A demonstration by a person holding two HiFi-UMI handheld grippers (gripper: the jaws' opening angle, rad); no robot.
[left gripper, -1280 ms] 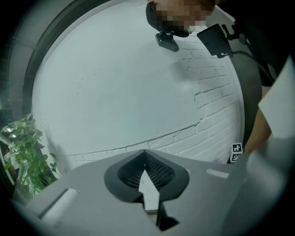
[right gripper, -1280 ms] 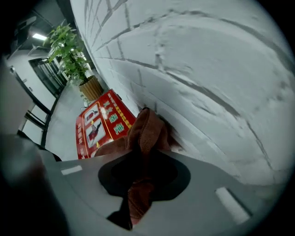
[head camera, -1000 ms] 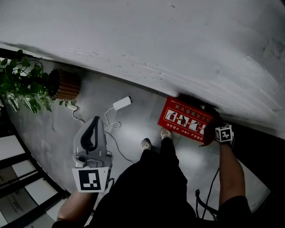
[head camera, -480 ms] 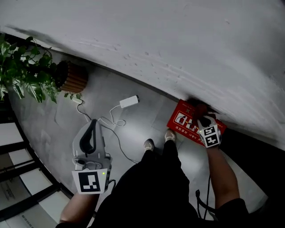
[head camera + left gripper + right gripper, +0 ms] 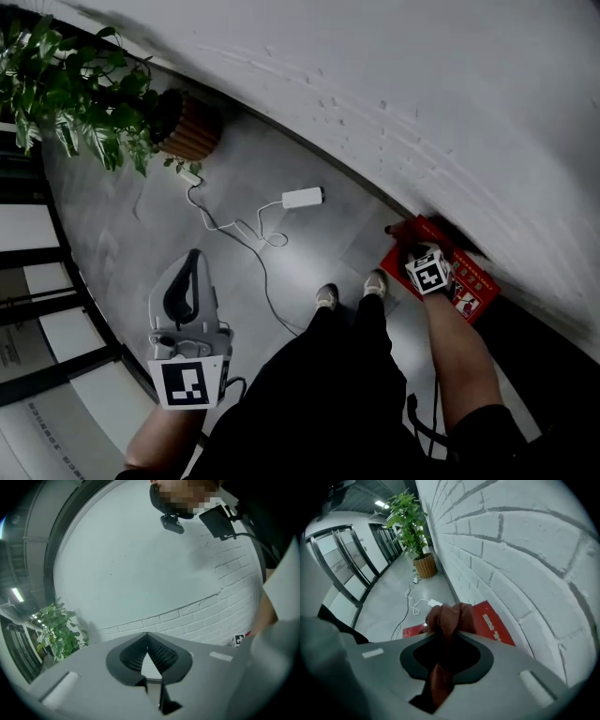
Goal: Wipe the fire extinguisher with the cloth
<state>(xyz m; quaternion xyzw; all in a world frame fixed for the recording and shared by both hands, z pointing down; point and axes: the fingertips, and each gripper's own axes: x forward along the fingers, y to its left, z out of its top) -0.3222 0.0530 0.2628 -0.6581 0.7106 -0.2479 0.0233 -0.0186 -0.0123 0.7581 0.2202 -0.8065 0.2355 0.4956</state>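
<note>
Right gripper [image 5: 449,633] clamped on a brown-red cloth [image 5: 451,615]; cloth bunched up at the jaw tips, its tail hanging back through the gripper's opening; red fire extinguisher box [image 5: 491,619] lies just beyond the cloth, on the floor [image 5: 159,234] against the foot of the white brick wall [image 5: 422,84]; in the head view this gripper points steeply down over the box's near-left part, marker cube [image 5: 427,275] on top; can't tell whether the cloth touches the box; the extinguisher itself can't be made out, only the red box with its picture label; left gripper [image 5: 194,255] well apart from the box, low at the left of the head view, held out over bare floor; its jaws are together at the tips with nothing between them; potted plant [image 5: 80,80] by the wall at far left; white power adapter [image 5: 302,198] with its cable [image 5: 253,246] on the floor between plant and box; person's shoes [image 5: 327,297] just left of the box
</note>
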